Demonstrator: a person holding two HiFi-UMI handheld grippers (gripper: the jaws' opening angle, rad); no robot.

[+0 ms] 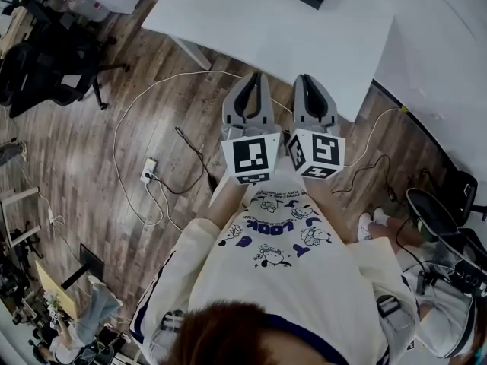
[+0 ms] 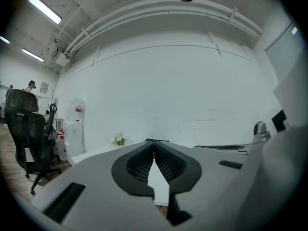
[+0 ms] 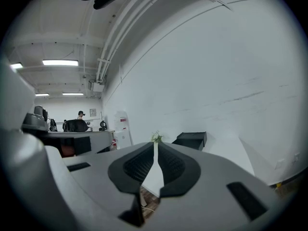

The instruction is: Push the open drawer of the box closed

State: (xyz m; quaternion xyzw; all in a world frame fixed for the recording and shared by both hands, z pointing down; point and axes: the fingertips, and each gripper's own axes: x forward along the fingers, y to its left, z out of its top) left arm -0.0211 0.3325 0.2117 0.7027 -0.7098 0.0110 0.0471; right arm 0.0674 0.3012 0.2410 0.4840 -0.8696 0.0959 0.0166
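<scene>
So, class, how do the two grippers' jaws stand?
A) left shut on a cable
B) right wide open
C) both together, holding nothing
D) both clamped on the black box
C: the left gripper and right gripper each show jaw tips meeting with nothing between; the black box sits apart on the table.

Person wears white, blue-printed shirt (image 1: 283, 284); left gripper (image 1: 254, 76) and right gripper (image 1: 305, 77) are grey.
</scene>
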